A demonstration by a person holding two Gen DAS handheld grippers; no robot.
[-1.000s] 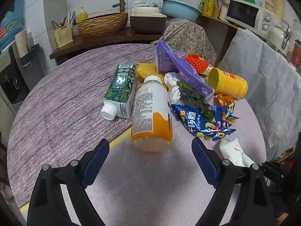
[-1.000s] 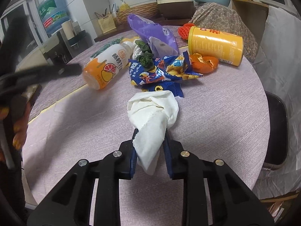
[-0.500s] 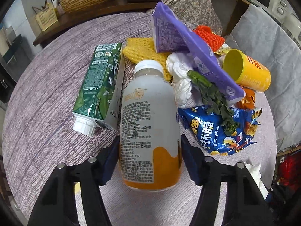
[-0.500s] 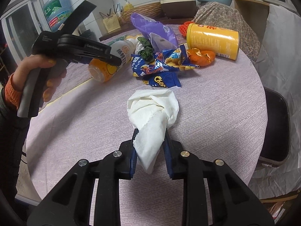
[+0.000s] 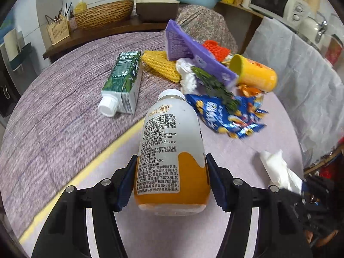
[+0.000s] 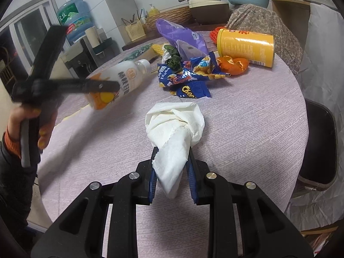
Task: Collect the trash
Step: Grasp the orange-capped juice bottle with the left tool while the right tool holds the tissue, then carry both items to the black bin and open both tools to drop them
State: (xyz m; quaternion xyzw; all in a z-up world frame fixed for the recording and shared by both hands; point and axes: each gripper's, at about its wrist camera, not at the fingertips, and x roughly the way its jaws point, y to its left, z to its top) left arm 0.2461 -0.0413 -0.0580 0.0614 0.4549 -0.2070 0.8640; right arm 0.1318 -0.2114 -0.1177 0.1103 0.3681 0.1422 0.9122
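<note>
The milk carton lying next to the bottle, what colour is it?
The carton is dark green with white sides and a white cap, clearest in the left wrist view.

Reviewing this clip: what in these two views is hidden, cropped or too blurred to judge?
- Left wrist view: the bottle hides the table under it, so lifted or resting is unclear.
- Left wrist view: the right gripper sits at the frame edge, dark; only its tissue shows.
- Right wrist view: the left gripper is motion-blurred; its pads are unreadable.
- No trash bin appears in either view.
</note>
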